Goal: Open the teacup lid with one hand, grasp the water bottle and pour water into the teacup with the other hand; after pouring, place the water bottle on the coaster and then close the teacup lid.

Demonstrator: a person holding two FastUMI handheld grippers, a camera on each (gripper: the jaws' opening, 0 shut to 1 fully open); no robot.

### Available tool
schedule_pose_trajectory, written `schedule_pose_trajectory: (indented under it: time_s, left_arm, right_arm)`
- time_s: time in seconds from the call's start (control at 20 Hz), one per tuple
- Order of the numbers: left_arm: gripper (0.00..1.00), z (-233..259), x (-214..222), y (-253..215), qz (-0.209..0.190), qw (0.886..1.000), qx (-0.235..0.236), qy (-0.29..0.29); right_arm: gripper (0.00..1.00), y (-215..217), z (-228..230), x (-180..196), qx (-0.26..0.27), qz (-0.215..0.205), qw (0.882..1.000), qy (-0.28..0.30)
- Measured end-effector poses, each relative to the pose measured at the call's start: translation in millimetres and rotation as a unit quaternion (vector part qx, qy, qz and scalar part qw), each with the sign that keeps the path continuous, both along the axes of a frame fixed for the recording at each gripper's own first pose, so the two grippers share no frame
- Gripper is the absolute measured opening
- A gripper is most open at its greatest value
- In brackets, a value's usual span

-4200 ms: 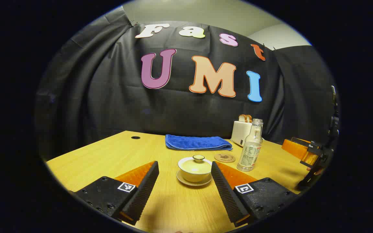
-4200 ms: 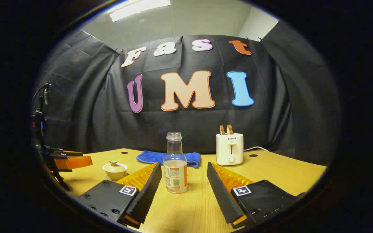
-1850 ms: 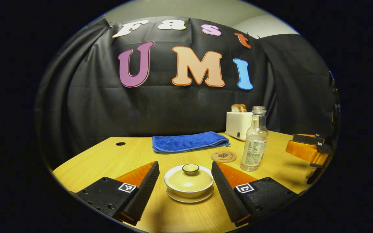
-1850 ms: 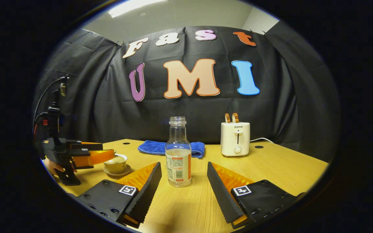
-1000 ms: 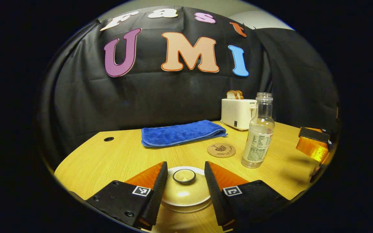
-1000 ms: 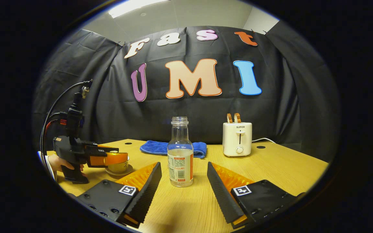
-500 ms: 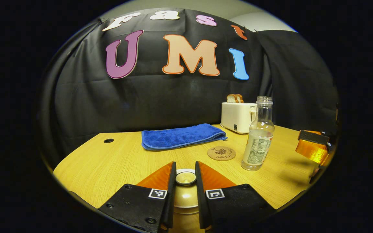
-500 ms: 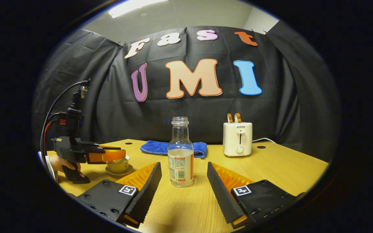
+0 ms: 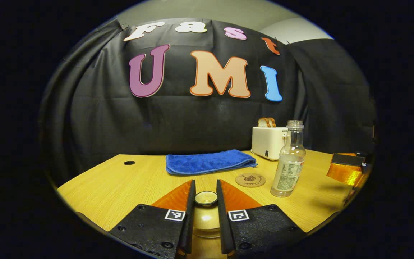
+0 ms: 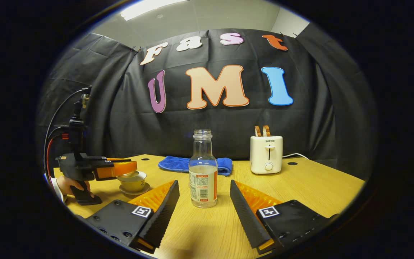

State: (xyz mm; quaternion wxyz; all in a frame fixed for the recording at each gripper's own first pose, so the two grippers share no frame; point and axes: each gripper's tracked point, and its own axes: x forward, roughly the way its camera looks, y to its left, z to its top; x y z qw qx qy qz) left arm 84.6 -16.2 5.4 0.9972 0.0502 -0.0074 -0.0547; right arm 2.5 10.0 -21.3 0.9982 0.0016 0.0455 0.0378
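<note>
The left gripper [image 9: 206,196] is pinching the pale lid's knob [image 9: 206,198], lifting it just above the teacup [image 10: 132,183]. The right gripper [image 10: 204,201] is waiting wide open around the half-full, uncapped water bottle [image 10: 203,171] standing on the tabletop [image 10: 311,187]; the left gripper view is showing a round coaster [image 9: 250,180] beside that bottle.

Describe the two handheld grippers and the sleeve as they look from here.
Each gripper has two wedge-shaped fingers with ribbed inner faces on black bolted mounts carrying small square black-and-white tags. From the right gripper view, the left gripper shows a black pistol-style body, a mast with black and red cables, and a white cuff at the hand. The right gripper looks alike.
</note>
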Motion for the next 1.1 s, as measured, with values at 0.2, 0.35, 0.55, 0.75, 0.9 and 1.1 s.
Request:
schedule_pose_trajectory:
  time_s: [0.2, 0.35, 0.55, 0.75, 0.9, 1.1]
  left_arm:
    - [0.29, 0.2, -3.8, 2.7, 0.002, 1.000, 0.002, -0.003]
    - [0.29, 2.9, -12.2, 10.4, 0.012, 1.000, 0.001, -0.007]
    - [0.29, 3.3, -29.4, 26.2, 0.040, 0.999, 0.001, -0.009]
    - [0.29, 4.4, -41.1, 43.5, 0.071, 0.997, 0.002, -0.013]
    - [0.29, 5.2, -48.7, 48.5, 0.076, 0.997, 0.001, -0.015]
    - [0.29, 5.3, -54.5, 52.2, 0.073, 0.997, 0.001, -0.015]
  right_arm:
    - [0.95, 0.9, -0.4, 0.5, 0.000, 0.003, 1.000, 0.000]
    - [0.95, 1.5, -0.8, 1.6, 0.001, 0.006, 1.000, 0.001]
    - [0.92, 5.2, -2.0, 7.2, 0.002, 0.015, 1.000, 0.003]
    - [0.88, 4.0, -3.3, 19.4, 0.001, 0.008, 1.000, 0.002]
    - [0.92, 5.2, -7.8, 31.9, 0.001, 0.004, 1.000, 0.009]
    - [0.92, 5.9, -11.6, 50.3, 0.000, -0.001, 1.000, 0.018]
